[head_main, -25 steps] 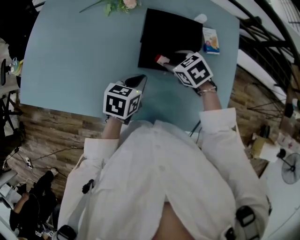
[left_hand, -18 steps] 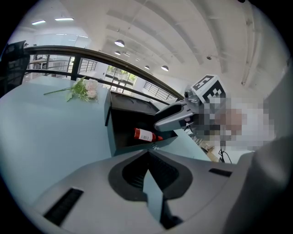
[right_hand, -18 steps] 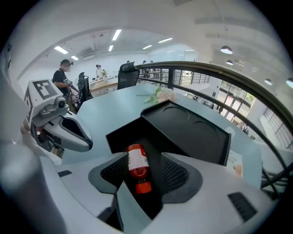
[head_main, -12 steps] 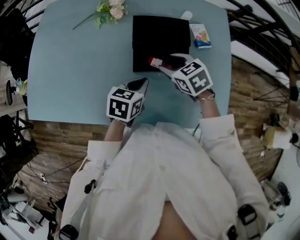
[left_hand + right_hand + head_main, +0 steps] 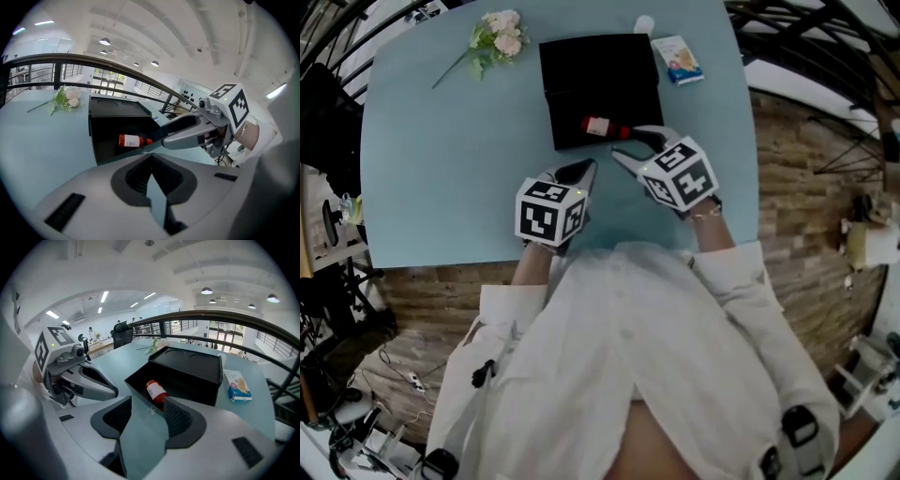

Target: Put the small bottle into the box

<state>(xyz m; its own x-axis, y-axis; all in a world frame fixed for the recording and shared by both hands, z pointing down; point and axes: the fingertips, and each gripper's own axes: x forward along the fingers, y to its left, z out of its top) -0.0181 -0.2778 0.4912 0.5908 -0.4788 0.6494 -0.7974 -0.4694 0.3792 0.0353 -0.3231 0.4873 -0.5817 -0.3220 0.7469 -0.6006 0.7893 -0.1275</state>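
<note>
The small bottle (image 5: 602,127), red with a white label, lies on its side inside the open black box (image 5: 600,66), close to the box's near wall. It also shows in the left gripper view (image 5: 132,140) and the right gripper view (image 5: 156,391). My right gripper (image 5: 637,147) stands open just in front of the box (image 5: 187,366), with nothing between its fingers and apart from the bottle. My left gripper (image 5: 579,172) hovers over the table to the left of it, shut and empty, pointing toward the box (image 5: 117,126).
The light blue table (image 5: 441,159) carries a flower sprig (image 5: 492,37) at the far left, and a small blue-and-white carton (image 5: 678,58) and a white round object (image 5: 644,23) to the right of the box. The table's right edge runs close by, with wooden floor beyond.
The right gripper has let go of the bottle, which now lies in the box, and has drawn back toward me with its jaws apart. The left gripper has barely moved.
</note>
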